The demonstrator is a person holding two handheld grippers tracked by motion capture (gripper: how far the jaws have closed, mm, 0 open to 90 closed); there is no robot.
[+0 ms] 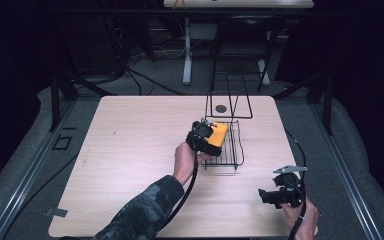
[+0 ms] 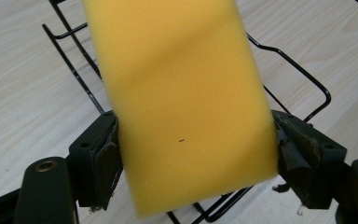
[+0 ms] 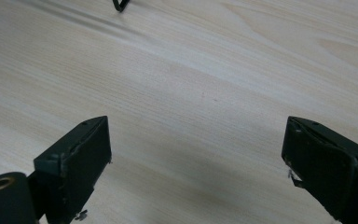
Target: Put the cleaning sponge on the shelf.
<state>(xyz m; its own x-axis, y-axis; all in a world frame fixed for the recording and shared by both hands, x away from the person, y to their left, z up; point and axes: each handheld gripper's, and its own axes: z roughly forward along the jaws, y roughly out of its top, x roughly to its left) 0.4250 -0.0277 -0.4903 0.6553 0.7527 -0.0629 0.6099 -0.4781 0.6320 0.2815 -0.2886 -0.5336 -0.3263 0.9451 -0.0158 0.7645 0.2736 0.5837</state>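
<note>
A yellow sponge (image 2: 182,102) sits clamped between the jaws of my left gripper (image 2: 196,158), which is shut on it. In the high view the left gripper (image 1: 211,134) holds the sponge (image 1: 219,133) over the left part of a black wire rack (image 1: 232,150) near the table's middle. The rack's wires (image 2: 303,79) run under and behind the sponge. My right gripper (image 1: 266,196) rests near the table's front right corner, pointing left. Its jaws (image 3: 196,172) stand wide open over bare wood, with nothing between them.
The light wooden table (image 1: 130,150) has free room on its left half. The rack's tall wire back (image 1: 228,97) rises behind it, with a small dark round thing (image 1: 221,108) on the table there. A corner of the rack's wire (image 3: 120,4) lies far off.
</note>
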